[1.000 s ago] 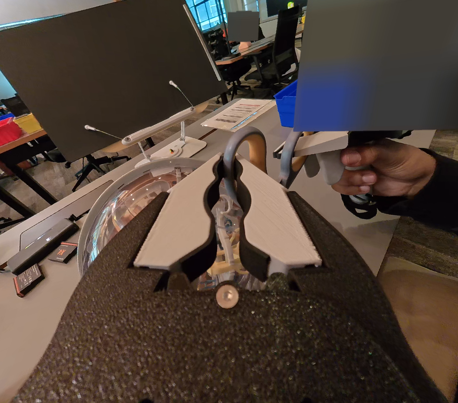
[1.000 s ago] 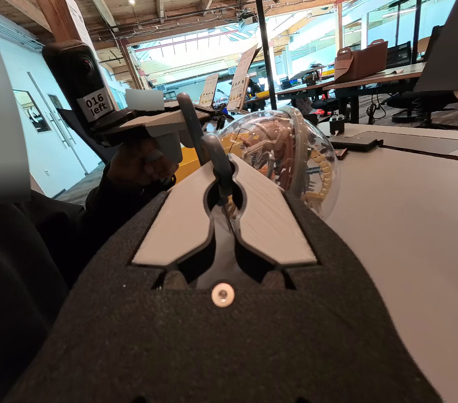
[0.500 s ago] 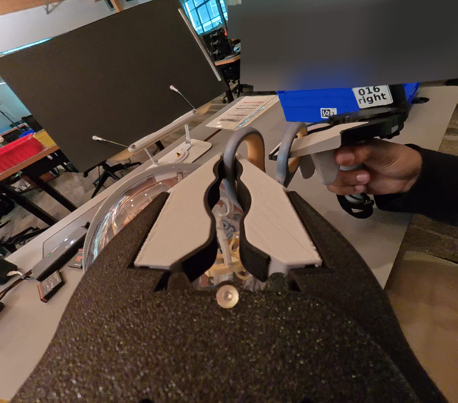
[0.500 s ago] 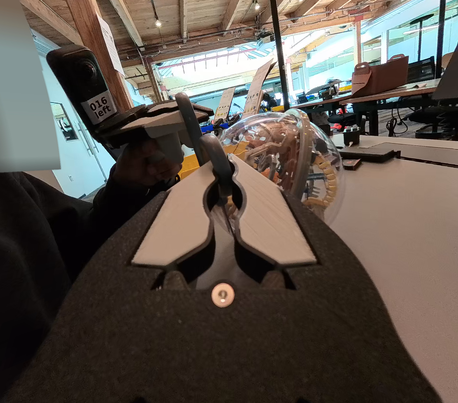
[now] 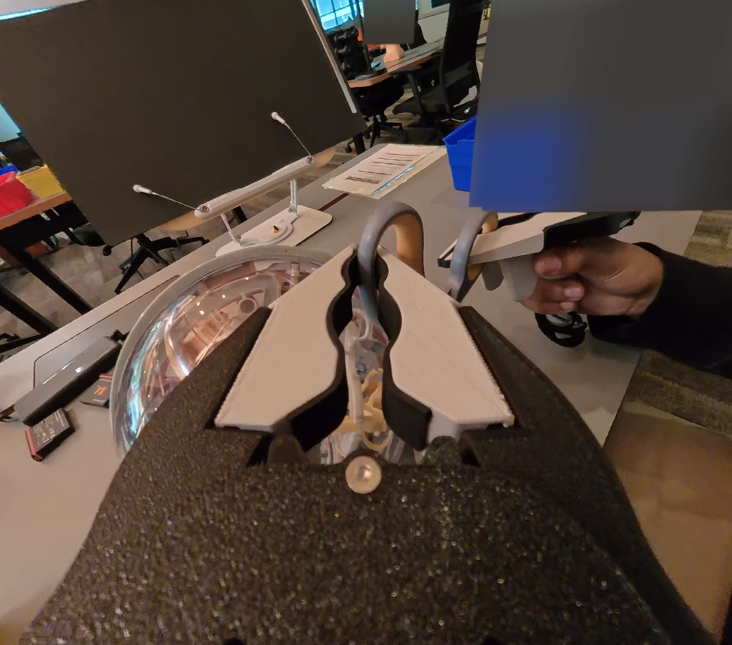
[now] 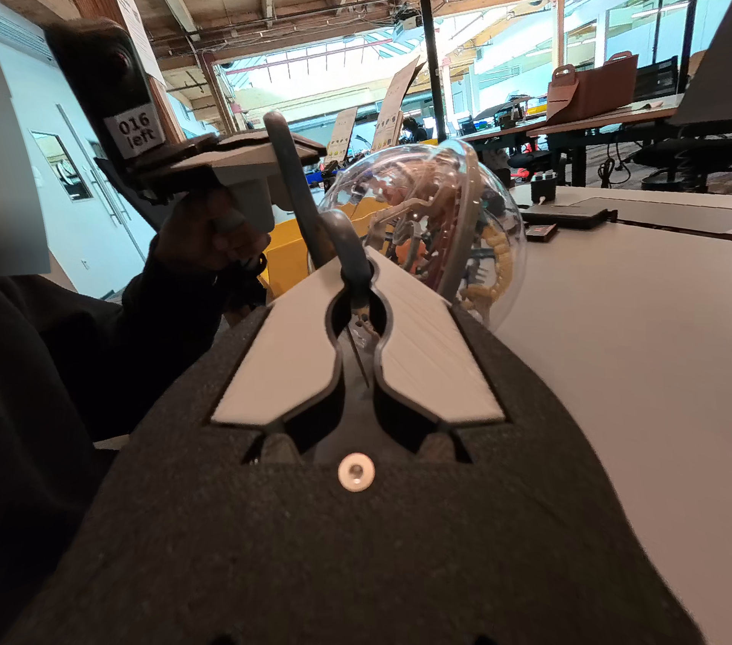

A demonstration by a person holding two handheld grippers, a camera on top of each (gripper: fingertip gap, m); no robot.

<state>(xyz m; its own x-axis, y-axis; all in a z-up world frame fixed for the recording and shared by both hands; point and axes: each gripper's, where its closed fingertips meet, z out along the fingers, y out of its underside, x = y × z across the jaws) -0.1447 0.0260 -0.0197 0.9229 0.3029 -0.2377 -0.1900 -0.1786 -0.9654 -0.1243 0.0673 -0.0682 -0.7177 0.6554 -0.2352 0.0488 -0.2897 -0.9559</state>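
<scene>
Both my left hand-held gripper [image 5: 366, 293] and right hand-held gripper [image 6: 358, 293] clench grey scissor handles [image 5: 370, 241]; I'd part them evenly, seemingly beside the clear maze ball [image 6: 427, 225].

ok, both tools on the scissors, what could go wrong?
1. Left tool and right tool each pinch a thin grey scissors loop near the fingertips; either could pivot or slip.
2. The blade tip points back into the right tool's gap.
3. The clear ball beside them could roll if bumped.
</scene>
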